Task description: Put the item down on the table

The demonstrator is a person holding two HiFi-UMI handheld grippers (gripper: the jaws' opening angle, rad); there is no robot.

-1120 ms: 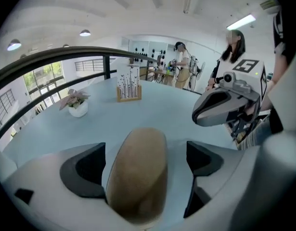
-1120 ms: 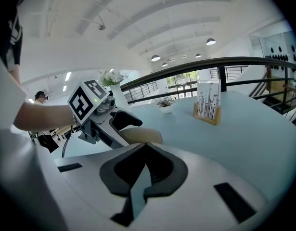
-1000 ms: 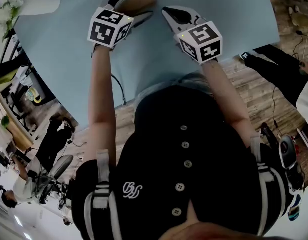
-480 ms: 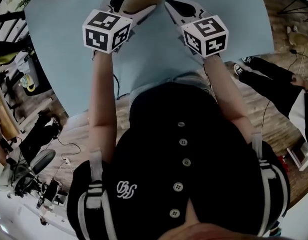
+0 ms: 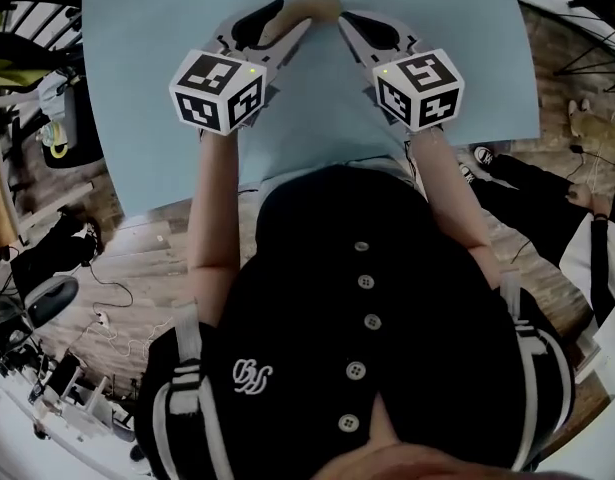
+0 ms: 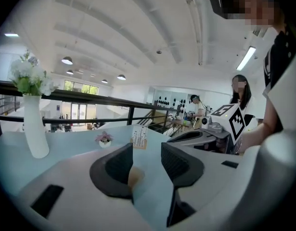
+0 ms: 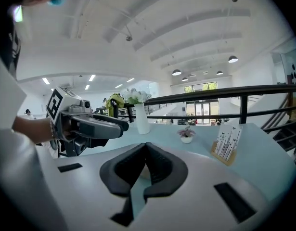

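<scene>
A tan rounded item [image 5: 315,6] lies on the light blue table [image 5: 137,88] at its far side, just ahead of both grippers' tips. My left gripper [image 5: 295,16] points at it from the left, and its jaws are closing. In the left gripper view the item [image 6: 135,177] shows low between the jaws of my left gripper [image 6: 147,150], beside the left pad, with bare table showing up to the right pad. My right gripper [image 5: 345,18] sits to the item's right. In the right gripper view the tips of my right gripper [image 7: 145,146] meet.
A white vase with flowers [image 6: 34,129], a small potted plant [image 6: 104,139] and a card holder [image 6: 139,137] stand farther back on the table. The table's near edge runs against the person's body. A railing lies beyond the table, with wooden floor and people around.
The left gripper's jaws, wide around the tan item a second ago, have narrowed, and the item now lies off their tips. Both grippers sit slightly lower in the head view.
</scene>
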